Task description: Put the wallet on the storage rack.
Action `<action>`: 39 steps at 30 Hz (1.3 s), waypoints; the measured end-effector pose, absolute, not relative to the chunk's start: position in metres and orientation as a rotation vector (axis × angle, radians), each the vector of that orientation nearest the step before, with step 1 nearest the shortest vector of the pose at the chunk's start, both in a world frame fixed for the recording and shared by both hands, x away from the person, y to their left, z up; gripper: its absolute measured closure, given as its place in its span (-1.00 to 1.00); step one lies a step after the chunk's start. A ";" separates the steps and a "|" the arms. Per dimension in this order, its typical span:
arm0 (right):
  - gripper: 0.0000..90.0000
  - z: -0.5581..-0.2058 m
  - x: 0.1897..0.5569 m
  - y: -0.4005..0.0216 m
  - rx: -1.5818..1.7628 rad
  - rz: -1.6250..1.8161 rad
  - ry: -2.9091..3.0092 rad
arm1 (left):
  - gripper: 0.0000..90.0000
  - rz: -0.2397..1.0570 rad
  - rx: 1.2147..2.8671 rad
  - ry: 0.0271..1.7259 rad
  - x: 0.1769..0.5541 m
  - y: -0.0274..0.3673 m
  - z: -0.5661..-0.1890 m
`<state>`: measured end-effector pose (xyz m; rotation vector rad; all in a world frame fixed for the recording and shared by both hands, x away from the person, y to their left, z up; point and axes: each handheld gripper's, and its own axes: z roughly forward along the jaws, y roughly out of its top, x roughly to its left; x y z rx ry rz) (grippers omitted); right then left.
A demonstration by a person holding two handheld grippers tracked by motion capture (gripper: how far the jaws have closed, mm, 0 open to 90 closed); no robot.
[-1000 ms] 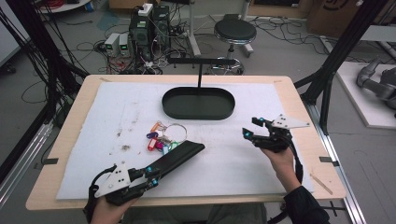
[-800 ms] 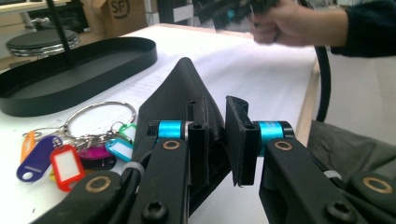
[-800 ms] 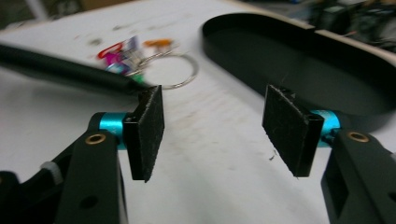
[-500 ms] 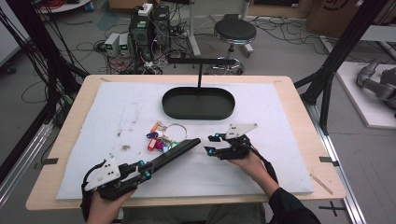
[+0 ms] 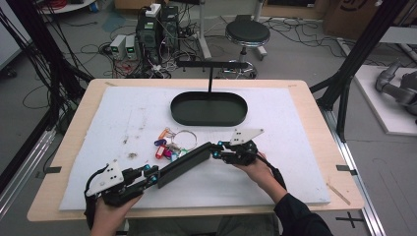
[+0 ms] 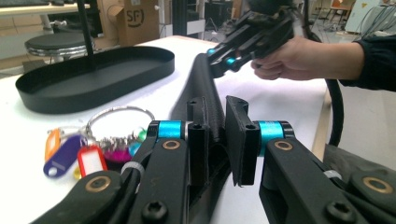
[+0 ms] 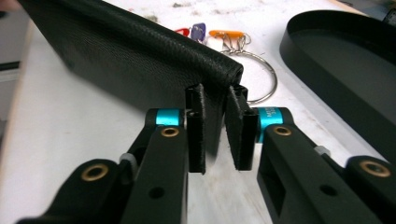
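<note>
A long black textured pouch point(image 5: 184, 162) lies slanted across the white mat, lifted at both ends. My left gripper point(image 5: 155, 178) is shut on its near end, and the left gripper view shows the pouch point(image 6: 205, 88) pinched between the jaws of that gripper point(image 6: 217, 140). My right gripper point(image 5: 215, 153) holds the far end. Its jaws have just been closing, and the right gripper view shows this gripper point(image 7: 217, 135) shut on the pouch's point(image 7: 140, 56) rounded edge. Beside the pouch lies a key ring with coloured tags point(image 5: 172, 145).
A black oval tray point(image 5: 209, 120) with an upright T-shaped stand point(image 5: 210, 73) sits at the back middle of the mat. The white mat point(image 5: 295, 147) has open room to the right and left. The wooden table edge point(image 5: 196, 214) runs along the front.
My right gripper came in from the right side of the mat to the pouch's far end and shut on it. The left gripper kept its hold and stayed almost in place.
</note>
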<state>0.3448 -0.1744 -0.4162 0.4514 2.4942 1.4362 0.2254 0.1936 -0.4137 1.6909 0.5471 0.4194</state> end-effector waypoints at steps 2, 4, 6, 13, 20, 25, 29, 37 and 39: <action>0.82 -0.408 0.341 -0.186 0.443 1.455 2.480 | 0.76 0.413 1.691 0.538 0.231 0.189 -0.413; 0.83 -0.401 0.335 -0.204 0.448 1.444 2.455 | 0.76 0.397 1.691 0.525 0.240 0.182 -0.414; 0.84 -0.400 0.331 -0.218 0.476 1.437 2.441 | 0.76 0.368 1.697 0.497 0.256 0.169 -0.414; 0.83 -0.406 0.326 -0.256 0.610 1.432 2.395 | 0.75 0.300 1.725 0.458 0.287 0.138 -0.419; 0.83 -0.414 0.324 -0.265 0.700 1.442 2.390 | 0.30 0.294 1.707 0.468 0.296 0.132 -0.423; 0.83 -0.414 0.323 -0.266 0.693 1.446 2.397 | -0.07 0.320 1.771 0.467 0.294 0.122 -0.431; 0.81 -0.414 0.322 -0.267 0.679 1.451 2.407 | -0.22 0.303 1.801 0.505 0.299 0.118 -0.435; 0.60 -0.415 0.324 -0.271 0.652 1.472 2.426 | 0.48 0.244 1.862 0.469 0.306 0.117 -0.442; 0.45 -0.415 0.324 -0.272 0.650 1.477 2.419 | 0.61 0.223 1.862 0.453 0.307 0.119 -0.442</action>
